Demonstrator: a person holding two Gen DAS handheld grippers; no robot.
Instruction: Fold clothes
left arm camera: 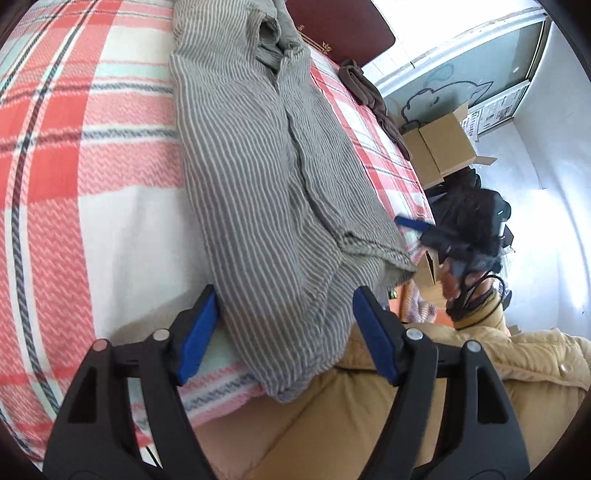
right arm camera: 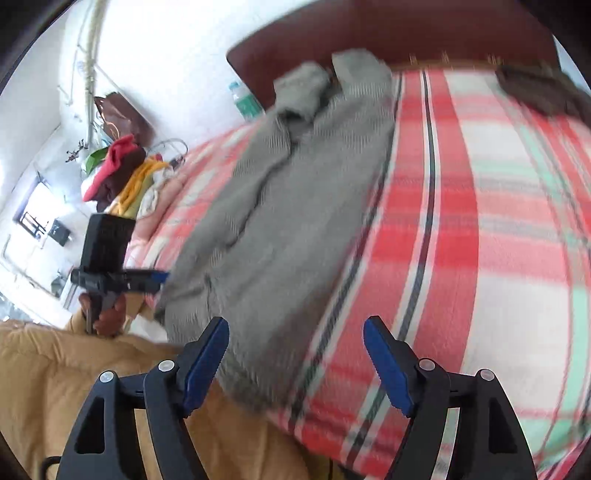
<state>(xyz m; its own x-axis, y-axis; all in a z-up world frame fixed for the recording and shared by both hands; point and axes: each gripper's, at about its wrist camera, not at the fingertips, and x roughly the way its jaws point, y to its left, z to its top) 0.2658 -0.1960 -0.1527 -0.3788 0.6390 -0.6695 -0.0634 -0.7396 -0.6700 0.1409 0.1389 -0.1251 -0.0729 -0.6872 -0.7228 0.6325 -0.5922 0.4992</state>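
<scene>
Grey striped garment (left arm camera: 258, 177) lies lengthwise on plaid bed cover (left arm camera: 74, 155), rumpled, near end hanging over the bed edge; collar end bunched by dark headboard (left arm camera: 343, 33). Left gripper (left arm camera: 284, 314) spread wide, nothing held, just over the hanging end. Right gripper (right arm camera: 295, 350) also released, nr same edge. Brown cloth (left arm camera: 373, 96) on far side. Open cardboard box (left arm camera: 439, 144) beyond bed, contents not visible; paper notice behind it unreadable.

Striped garment (left arm camera: 258, 192): crinkled woven cloth. Plaid blanket (left arm camera: 74, 166): coarse, matt weave. Headboard (left arm camera: 343, 26): glossy dark wood.
</scene>
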